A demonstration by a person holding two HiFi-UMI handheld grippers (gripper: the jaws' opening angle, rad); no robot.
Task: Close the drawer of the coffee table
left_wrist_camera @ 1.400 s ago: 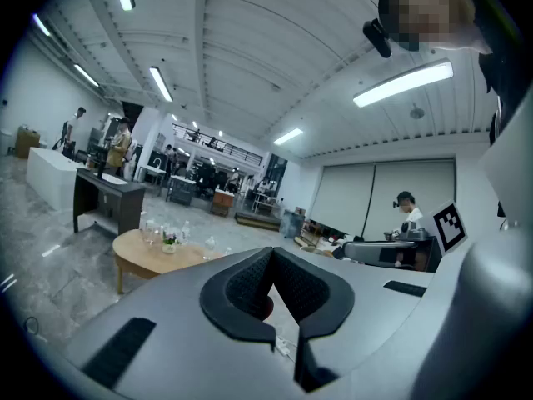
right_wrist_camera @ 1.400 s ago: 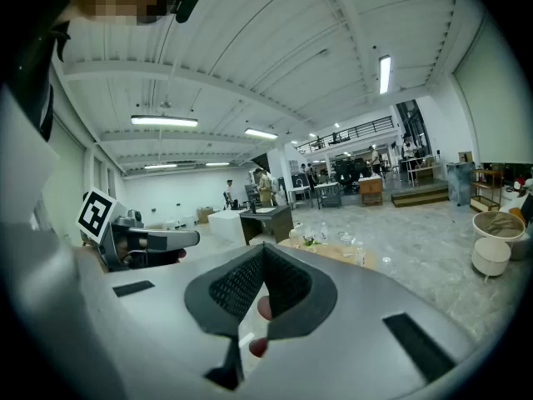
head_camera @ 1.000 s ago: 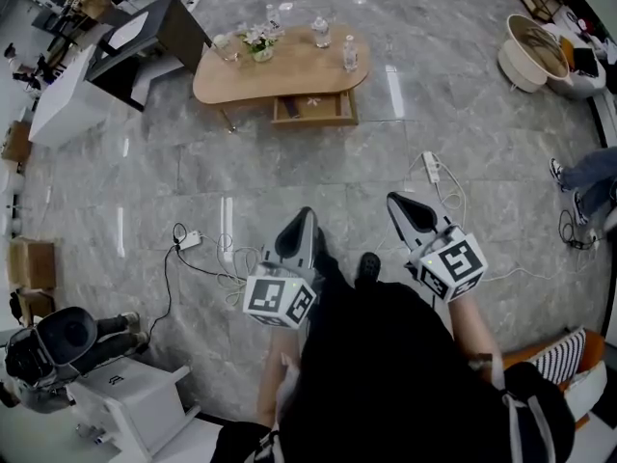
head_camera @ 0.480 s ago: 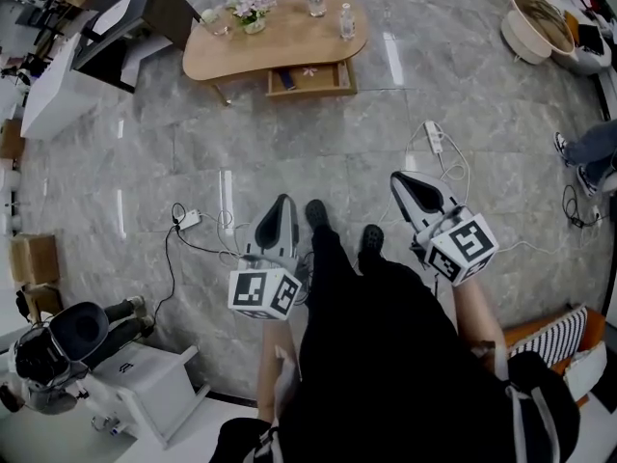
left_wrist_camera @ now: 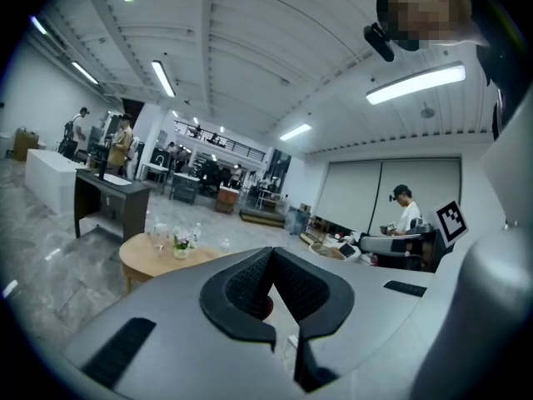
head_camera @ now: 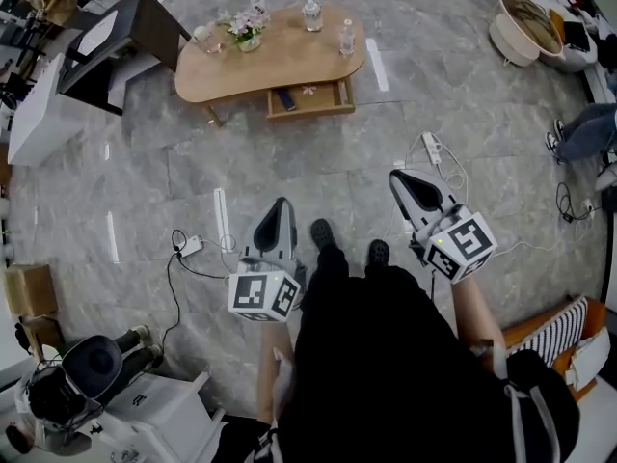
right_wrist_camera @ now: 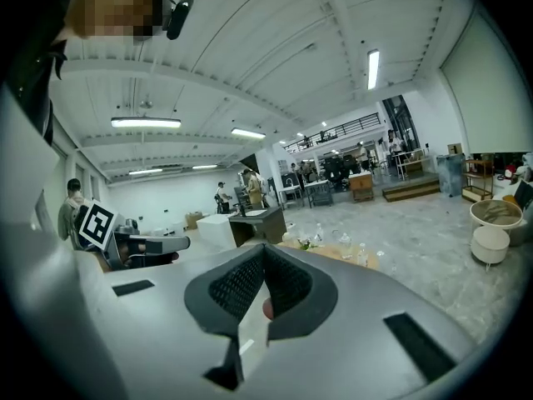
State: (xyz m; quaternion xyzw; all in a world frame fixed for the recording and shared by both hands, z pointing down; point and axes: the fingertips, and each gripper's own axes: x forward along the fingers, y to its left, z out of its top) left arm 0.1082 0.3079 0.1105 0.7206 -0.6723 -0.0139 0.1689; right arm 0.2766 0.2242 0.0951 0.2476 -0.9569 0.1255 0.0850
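Wood-toned, kidney-shaped coffee table [head_camera: 289, 61] at the upper centre of the head view, on a grey marble-patterned floor [head_camera: 318, 162]. Its drawer [head_camera: 310, 99] stands pulled out from the table's near edge, below the tabletop in the frame. Inside lie a dark oblong object [head_camera: 286, 97] and a small pale item [head_camera: 308, 91]; neither can be identified further. On the tabletop stand two clear bottles [head_camera: 310, 13], a vase of flowers [head_camera: 243, 29] and a glass [head_camera: 202, 37]; their labels are too small to read.

Left gripper [head_camera: 280, 204], lower centre-left, points up-frame toward the table and is well apart from it. Its own view shows the two dark ribbed jaws meeting at the tips with nothing between them. Right gripper [head_camera: 398, 176], lower centre-right, likewise points up-frame, well apart from the drawer. Its own view shows the jaws drawn together and holding nothing.

Each gripper carries a marker cube, left [head_camera: 262, 295] and right [head_camera: 463, 244]. The faces bear black-and-white square code patterns, not lettering.

A dark desk [head_camera: 135, 32] sits at the upper left and a round pale tub [head_camera: 516, 27] at the upper right. White power strips lie on the floor at right centre [head_camera: 431, 148] and left centre [head_camera: 190, 246].
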